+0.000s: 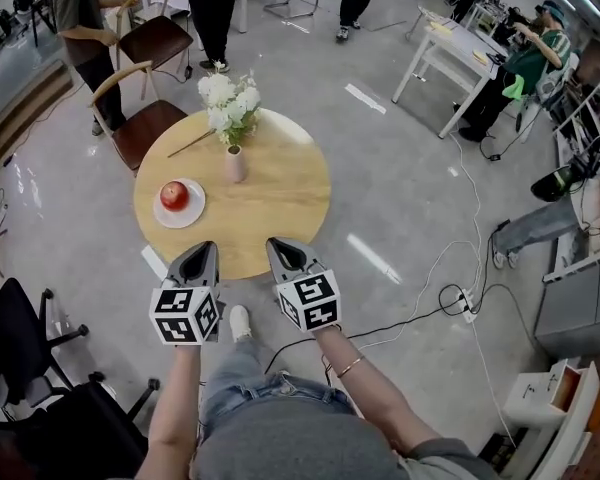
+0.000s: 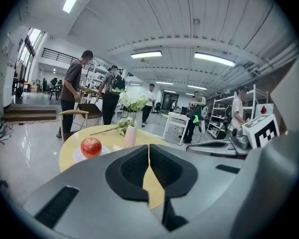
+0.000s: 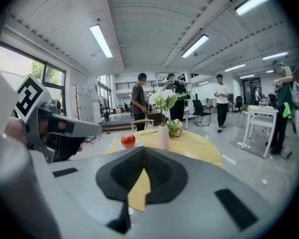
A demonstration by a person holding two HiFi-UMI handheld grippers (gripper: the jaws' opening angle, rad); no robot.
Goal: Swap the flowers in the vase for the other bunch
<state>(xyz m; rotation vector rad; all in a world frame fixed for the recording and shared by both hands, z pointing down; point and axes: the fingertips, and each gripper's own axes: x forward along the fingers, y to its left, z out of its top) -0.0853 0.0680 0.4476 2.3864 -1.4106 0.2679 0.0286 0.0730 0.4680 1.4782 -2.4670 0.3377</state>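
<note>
Round wooden table in a busy hall: white flowers stand in the vase, the other bunch lying beside it. Left gripper and right gripper hover at the near edge, jaws together and empty, so the swap looks not yet begun

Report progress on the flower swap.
Done: nothing; the white flowers sit in the vase. In hand: nothing; left tool and right tool are shut and empty, at the table's near edge. Left: pull those flowers, insert the other bunch lying by the vase.
</note>
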